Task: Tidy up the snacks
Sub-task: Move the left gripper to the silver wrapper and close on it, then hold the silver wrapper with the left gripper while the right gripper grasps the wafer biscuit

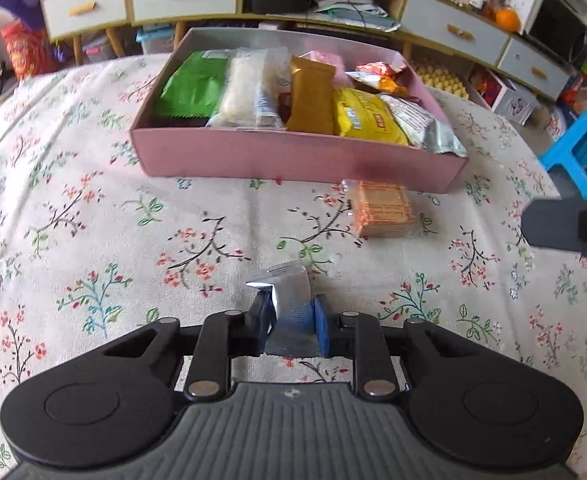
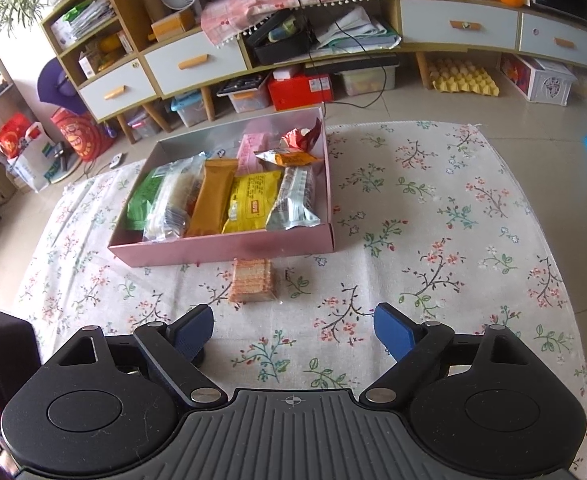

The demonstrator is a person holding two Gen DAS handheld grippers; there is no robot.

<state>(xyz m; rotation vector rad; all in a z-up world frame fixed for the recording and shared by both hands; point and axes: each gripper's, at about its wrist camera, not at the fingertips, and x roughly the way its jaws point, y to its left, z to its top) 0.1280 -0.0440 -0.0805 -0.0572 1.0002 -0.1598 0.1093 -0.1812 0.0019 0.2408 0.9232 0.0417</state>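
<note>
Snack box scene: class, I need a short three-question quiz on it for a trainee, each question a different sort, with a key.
1. True or false: the left gripper is shut on a silver packet.
2. Which snack lies on the floral tablecloth, outside the pink box? A) green packet B) orange cracker pack C) yellow packet
3. Fill in: the right gripper's jaws are ____.

Key: 1 true. 2 B, the orange cracker pack. 3 open.

Black hand-held gripper [image 2: 293, 332], blue pads [image 2: 393, 330], silver rivets.
</note>
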